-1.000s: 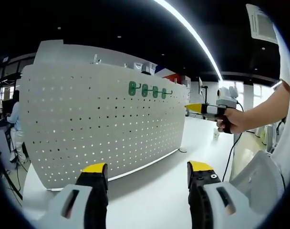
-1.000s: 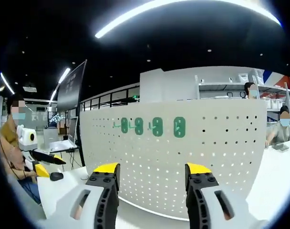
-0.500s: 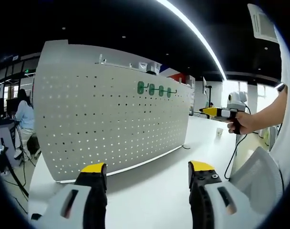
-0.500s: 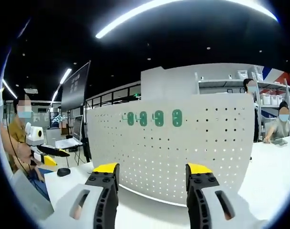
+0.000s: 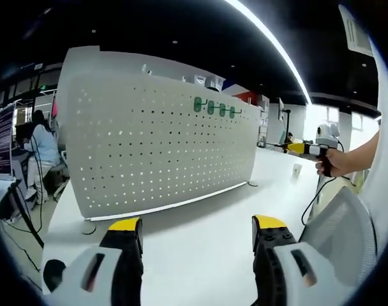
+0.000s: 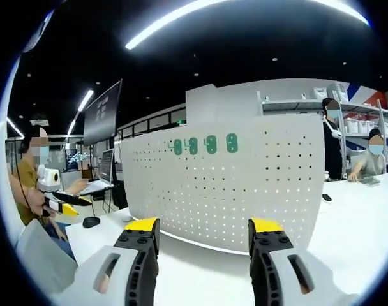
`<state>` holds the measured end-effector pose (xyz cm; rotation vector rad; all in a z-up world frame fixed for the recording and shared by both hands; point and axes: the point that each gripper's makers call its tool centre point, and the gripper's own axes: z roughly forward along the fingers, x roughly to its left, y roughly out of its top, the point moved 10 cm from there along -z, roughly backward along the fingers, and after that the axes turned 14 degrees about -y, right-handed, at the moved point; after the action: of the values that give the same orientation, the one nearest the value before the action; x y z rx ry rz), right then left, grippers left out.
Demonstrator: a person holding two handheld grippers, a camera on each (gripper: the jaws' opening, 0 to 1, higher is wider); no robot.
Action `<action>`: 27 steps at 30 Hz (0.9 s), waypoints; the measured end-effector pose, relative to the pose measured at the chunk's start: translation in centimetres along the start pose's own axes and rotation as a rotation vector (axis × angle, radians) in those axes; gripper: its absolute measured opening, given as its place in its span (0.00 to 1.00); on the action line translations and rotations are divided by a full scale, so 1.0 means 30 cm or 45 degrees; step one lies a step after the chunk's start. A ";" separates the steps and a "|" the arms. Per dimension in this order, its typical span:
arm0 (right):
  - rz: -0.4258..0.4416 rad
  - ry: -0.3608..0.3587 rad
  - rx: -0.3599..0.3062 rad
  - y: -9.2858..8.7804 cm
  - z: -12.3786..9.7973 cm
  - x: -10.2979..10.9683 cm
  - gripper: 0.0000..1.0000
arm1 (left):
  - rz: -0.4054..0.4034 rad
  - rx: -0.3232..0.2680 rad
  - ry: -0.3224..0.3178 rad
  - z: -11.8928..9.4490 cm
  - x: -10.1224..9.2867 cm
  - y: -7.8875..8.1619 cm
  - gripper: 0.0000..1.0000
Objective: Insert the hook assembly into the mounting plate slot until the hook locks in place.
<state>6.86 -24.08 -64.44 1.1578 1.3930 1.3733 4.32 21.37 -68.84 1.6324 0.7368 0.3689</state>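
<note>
**A:** What are the tongs doing?

**B:** In the left gripper view, the left gripper [image 5: 197, 233] has its two yellow-tipped jaws spread wide. Nothing is between them. They hang over the white table [image 5: 200, 223] and touch nothing.

**A:** And the other one?

**B:** In the right gripper view, the right gripper [image 6: 203, 236] is spread wide too, and holds nothing. You can also see it far off in the left gripper view, held in a hand [image 5: 331, 164] at the right side.

**A:** Where are the hooks?

**B:** The green hooks [image 6: 203, 145] sit in a row near the top of the white board with holes [image 6: 245, 185]. The board stands upright on the table. Both tongs are well apart from it.

**A:** Are the hooks locked in?

**B:** They look too small to tell. They seem to hang on the board.

**A:** Anything else?

**B:** A black mouse [image 6: 90, 222] lies on the table at the left.
</note>
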 end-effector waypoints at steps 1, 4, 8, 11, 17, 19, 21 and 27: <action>-0.001 -0.004 0.009 -0.012 -0.012 -0.002 0.54 | -0.003 0.000 0.002 -0.008 -0.002 -0.004 0.71; 0.020 -0.016 0.022 -0.034 -0.037 -0.003 0.54 | -0.020 -0.001 0.017 -0.032 -0.007 -0.018 0.71; 0.028 -0.024 0.036 -0.051 -0.064 -0.006 0.54 | -0.046 -0.010 0.044 -0.060 -0.011 -0.035 0.71; 0.025 -0.022 0.042 -0.056 -0.078 -0.010 0.54 | -0.026 -0.017 0.055 -0.079 -0.012 -0.045 0.70; 0.067 -0.051 0.039 -0.073 -0.110 -0.029 0.54 | -0.045 -0.024 0.098 -0.114 -0.004 -0.061 0.69; 0.070 -0.056 0.041 -0.080 -0.119 -0.026 0.54 | -0.054 -0.032 0.105 -0.118 -0.004 -0.062 0.69; 0.084 -0.058 0.049 -0.087 -0.128 -0.024 0.55 | -0.058 -0.038 0.111 -0.121 -0.008 -0.062 0.70; 0.090 -0.058 0.051 -0.089 -0.137 -0.020 0.55 | -0.070 -0.047 0.120 -0.127 -0.015 -0.066 0.70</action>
<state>2.86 -25.51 -66.94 1.2673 1.3644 1.3656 1.14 24.08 -69.91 1.5657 0.8393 0.4199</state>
